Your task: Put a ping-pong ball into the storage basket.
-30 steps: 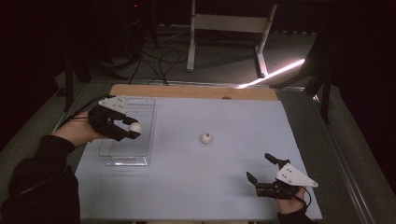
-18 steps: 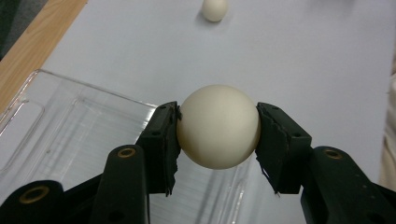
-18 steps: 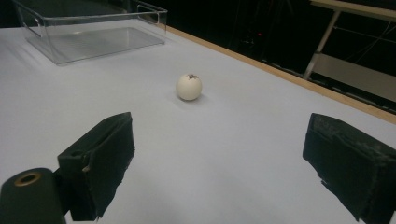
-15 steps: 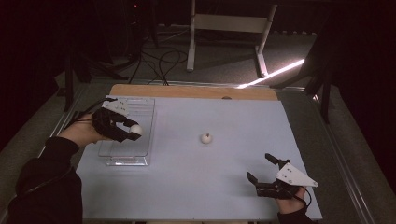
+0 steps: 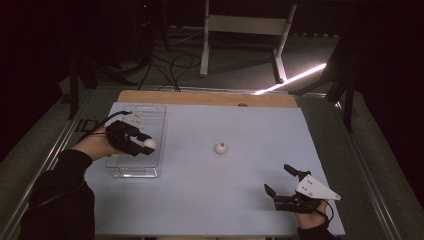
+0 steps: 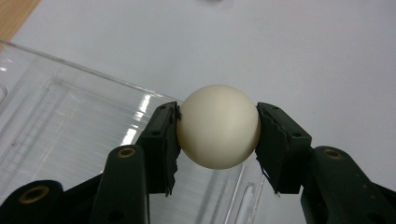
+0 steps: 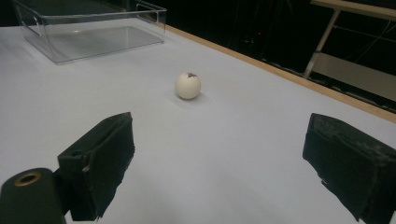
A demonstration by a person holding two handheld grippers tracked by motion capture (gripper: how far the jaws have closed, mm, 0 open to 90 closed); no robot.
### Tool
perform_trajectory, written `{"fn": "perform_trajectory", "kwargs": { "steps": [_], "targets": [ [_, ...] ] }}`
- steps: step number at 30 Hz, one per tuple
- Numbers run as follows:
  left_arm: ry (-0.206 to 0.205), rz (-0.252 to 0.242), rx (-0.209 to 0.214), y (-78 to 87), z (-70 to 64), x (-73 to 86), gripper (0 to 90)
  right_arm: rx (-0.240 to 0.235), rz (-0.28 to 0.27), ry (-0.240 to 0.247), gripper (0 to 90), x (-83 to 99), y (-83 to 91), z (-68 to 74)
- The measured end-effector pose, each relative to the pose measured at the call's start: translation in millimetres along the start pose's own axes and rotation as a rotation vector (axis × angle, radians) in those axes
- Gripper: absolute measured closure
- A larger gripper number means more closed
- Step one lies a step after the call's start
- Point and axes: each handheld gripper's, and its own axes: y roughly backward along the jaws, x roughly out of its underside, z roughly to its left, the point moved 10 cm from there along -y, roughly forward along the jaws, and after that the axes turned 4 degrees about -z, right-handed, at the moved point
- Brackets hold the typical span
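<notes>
Your left gripper (image 5: 142,145) was at about nine o'clock on the pale blue table (image 5: 240,200), over the clear plastic tray (image 5: 150,172). Its two black jaws were clamped on a cream-white ball (image 5: 149,144), one pad on each side. In the left gripper view the held ball (image 6: 218,126) sat squarely between the pads, with the tray's clear floor (image 6: 70,135) beneath and to the nine o'clock side of it, and the tray's near edge running just under the ball.

A second ball (image 5: 220,148) lay on the bare table near the centre, well apart from the tray and from both grippers. In the right gripper view this second ball (image 7: 187,85) showed a small dark mark on top, with the tray (image 7: 88,39) beyond it toward eleven o'clock.

Your right gripper (image 5: 282,187) was low on the table at about five o'clock, its jaws spread wide apart and holding nothing, pointed toward the second ball
</notes>
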Motion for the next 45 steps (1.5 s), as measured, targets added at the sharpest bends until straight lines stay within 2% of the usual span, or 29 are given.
{"fn": "perform_trajectory", "kwargs": {
  "steps": [11, 20, 28, 33, 36, 45],
  "targets": [
    [-0.012, 0.001, -0.015, -11.0, 5.9, 8.6, 52.2, 0.003, -0.002, -0.002, 9.1, -0.4, 0.4, -0.4],
    [0.004, 0.022, -0.025, -19.6, 9.1, 15.4, 52.2, 0.002, -0.003, 0.0, 9.1, -0.7, 1.0, -0.7],
    [0.018, 0.076, -0.023, -27.7, 9.4, 22.2, 52.1, 0.004, -0.004, -0.001, 9.1, -0.8, 1.3, -1.2],
    [0.026, 0.083, -0.033, -28.3, 10.6, 22.7, 52.1, 0.004, -0.003, -0.003, 9.1, -0.5, 1.3, -1.4],
    [0.014, 0.092, -0.034, -29.0, 10.4, 22.7, 52.1, 0.005, -0.003, -0.003, 9.2, -0.6, 1.4, -1.6],
    [0.011, 0.131, -0.038, -35.9, 9.1, 24.4, 52.0, 0.006, -0.007, -0.004, 9.1, -1.6, 2.4, -1.9]
  ]
}}
